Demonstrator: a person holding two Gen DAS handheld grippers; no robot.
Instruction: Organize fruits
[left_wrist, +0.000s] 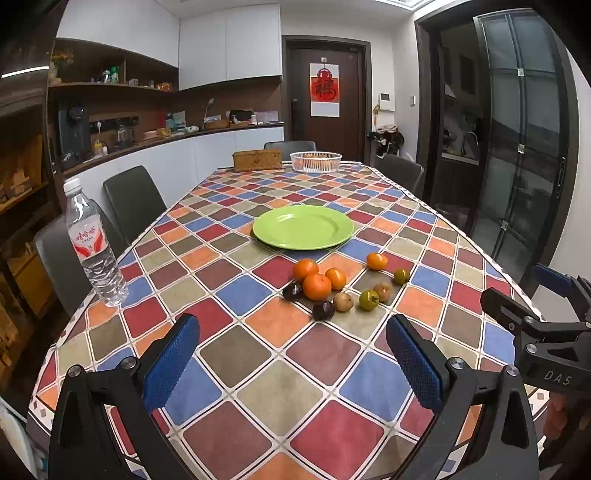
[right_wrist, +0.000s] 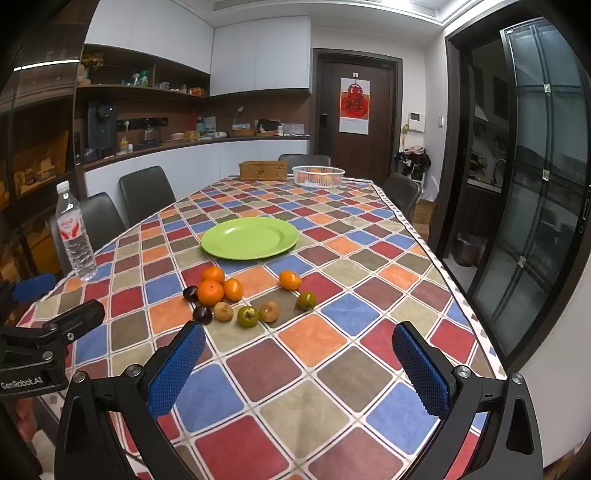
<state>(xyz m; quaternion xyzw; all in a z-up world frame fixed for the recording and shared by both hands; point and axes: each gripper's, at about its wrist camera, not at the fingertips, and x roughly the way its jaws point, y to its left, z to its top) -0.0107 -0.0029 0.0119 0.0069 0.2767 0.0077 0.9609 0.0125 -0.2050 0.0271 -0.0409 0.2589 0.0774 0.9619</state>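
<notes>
A green plate (left_wrist: 303, 226) (right_wrist: 249, 237) lies on the checkered tablecloth, with nothing on it. In front of it lie several small fruits: oranges (left_wrist: 317, 286) (right_wrist: 210, 292), dark plums (left_wrist: 323, 310) (right_wrist: 202, 315), green-brown tomatoes (left_wrist: 369, 300) (right_wrist: 248, 316) and brownish fruits (left_wrist: 343, 301) (right_wrist: 224, 311). One orange (left_wrist: 376, 261) (right_wrist: 290, 280) lies apart to the right. My left gripper (left_wrist: 293, 332) is open and empty, near the table's front edge. My right gripper (right_wrist: 299, 338) is open and empty, beside it; it also shows at the right of the left wrist view.
A water bottle (left_wrist: 92, 243) (right_wrist: 74, 236) stands at the table's left edge. A white basket (left_wrist: 316, 161) (right_wrist: 318, 175) with oranges and a woven box (left_wrist: 257, 159) (right_wrist: 263, 170) stand at the far end. Chairs (left_wrist: 133, 201) line the table's sides.
</notes>
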